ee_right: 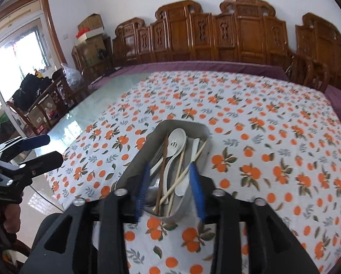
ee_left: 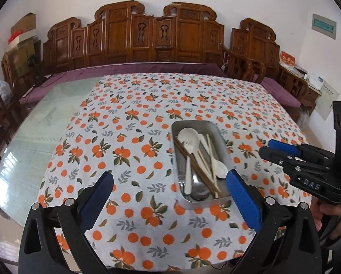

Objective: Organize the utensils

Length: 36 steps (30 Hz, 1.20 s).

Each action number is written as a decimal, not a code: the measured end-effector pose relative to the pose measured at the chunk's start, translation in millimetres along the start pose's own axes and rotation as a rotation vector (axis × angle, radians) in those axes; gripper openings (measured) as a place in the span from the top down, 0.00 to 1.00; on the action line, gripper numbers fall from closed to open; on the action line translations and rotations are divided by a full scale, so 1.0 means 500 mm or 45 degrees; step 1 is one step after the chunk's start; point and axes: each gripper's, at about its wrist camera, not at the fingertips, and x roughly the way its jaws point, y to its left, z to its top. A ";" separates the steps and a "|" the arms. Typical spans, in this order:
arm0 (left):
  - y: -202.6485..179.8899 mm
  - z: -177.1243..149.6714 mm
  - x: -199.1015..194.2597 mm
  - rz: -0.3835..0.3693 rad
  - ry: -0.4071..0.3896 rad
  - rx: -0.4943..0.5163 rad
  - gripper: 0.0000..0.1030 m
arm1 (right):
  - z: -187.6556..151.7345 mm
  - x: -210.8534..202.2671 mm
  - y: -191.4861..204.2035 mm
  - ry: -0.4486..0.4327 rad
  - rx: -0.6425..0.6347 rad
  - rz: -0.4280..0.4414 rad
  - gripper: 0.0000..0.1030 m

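Observation:
A metal tray (ee_left: 194,122) (ee_right: 181,121) lies on the orange-print tablecloth (ee_left: 124,150). In it are a white slotted spoon (ee_left: 188,140) (ee_right: 176,140), a white spoon (ee_left: 220,167), brown chopsticks (ee_left: 193,164) (ee_right: 163,166) and pale chopsticks (ee_left: 210,157) (ee_right: 186,171). My left gripper (ee_left: 170,175) hangs wide open above the tray's near end, with nothing between its blue pads. My right gripper (ee_right: 170,189) is open over the tray's near end and holds nothing. Each gripper also shows in the other's view: the right gripper (ee_left: 267,148) and the left gripper (ee_right: 55,148).
Bare glass tabletop (ee_left: 40,132) lies left of the cloth. A carved wooden bench (ee_left: 170,41) with a purple cushion (ee_left: 147,68) runs along the far side. A person's hand (ee_left: 323,212) holds the right gripper. Boxes and chairs (ee_right: 44,105) stand at the far left.

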 end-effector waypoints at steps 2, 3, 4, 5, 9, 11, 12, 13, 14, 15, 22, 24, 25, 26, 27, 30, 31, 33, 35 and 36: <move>-0.011 -0.002 -0.009 0.007 -0.003 0.010 0.08 | -0.006 -0.031 -0.005 -0.025 0.007 -0.014 0.44; -0.017 -0.002 -0.015 0.013 -0.011 0.015 0.08 | -0.009 -0.046 -0.008 -0.037 0.015 -0.022 0.37; -0.025 -0.004 -0.024 0.014 -0.024 0.020 0.08 | -0.013 -0.065 -0.013 -0.053 0.026 -0.033 0.34; -0.031 -0.005 -0.032 0.009 -0.034 0.022 0.08 | -0.017 -0.076 -0.015 -0.064 0.032 -0.040 0.28; -0.055 -0.010 -0.060 -0.001 -0.064 0.027 0.08 | -0.036 -0.134 -0.026 -0.113 0.054 -0.088 0.10; -0.067 -0.016 -0.077 -0.006 -0.080 0.033 0.08 | -0.045 -0.160 -0.030 -0.138 0.068 -0.104 0.06; -0.074 -0.020 -0.086 -0.008 -0.089 0.037 0.08 | -0.051 -0.172 -0.032 -0.149 0.075 -0.109 0.03; -0.078 -0.023 -0.090 -0.007 -0.094 0.039 0.08 | -0.057 -0.187 -0.036 -0.160 0.084 -0.118 0.03; -0.082 -0.027 -0.096 -0.006 -0.096 0.040 0.08 | -0.061 -0.195 -0.037 -0.166 0.089 -0.122 0.03; -0.086 -0.029 -0.100 -0.007 -0.097 0.040 0.08 | -0.067 -0.208 -0.039 -0.174 0.095 -0.128 0.03; -0.114 -0.057 -0.149 -0.048 -0.140 0.048 0.08 | -0.100 -0.284 -0.046 -0.217 0.110 -0.189 0.03; -0.123 -0.060 -0.165 -0.049 -0.155 0.052 0.08 | -0.104 -0.304 -0.043 -0.234 0.108 -0.210 0.03; -0.127 -0.061 -0.174 -0.053 -0.162 0.055 0.08 | -0.106 -0.312 -0.043 -0.242 0.106 -0.219 0.03; -0.130 -0.061 -0.184 -0.053 -0.172 0.059 0.08 | -0.108 -0.325 -0.043 -0.252 0.106 -0.234 0.03; -0.133 -0.063 -0.194 -0.051 -0.183 0.064 0.08 | -0.109 -0.338 -0.043 -0.266 0.108 -0.243 0.03; -0.141 -0.061 -0.217 -0.039 -0.203 0.072 0.08 | -0.111 -0.370 -0.043 -0.296 0.111 -0.260 0.03; -0.144 -0.060 -0.227 -0.037 -0.213 0.076 0.08 | -0.111 -0.377 -0.042 -0.302 0.110 -0.268 0.03; -0.148 -0.058 -0.241 -0.038 -0.228 0.080 0.08 | -0.111 -0.397 -0.039 -0.322 0.107 -0.274 0.03; -0.153 -0.054 -0.256 -0.046 -0.243 0.084 0.08 | -0.109 -0.416 -0.039 -0.343 0.105 -0.280 0.03; -0.156 -0.053 -0.263 -0.049 -0.249 0.086 0.08 | -0.108 -0.425 -0.036 -0.354 0.101 -0.282 0.03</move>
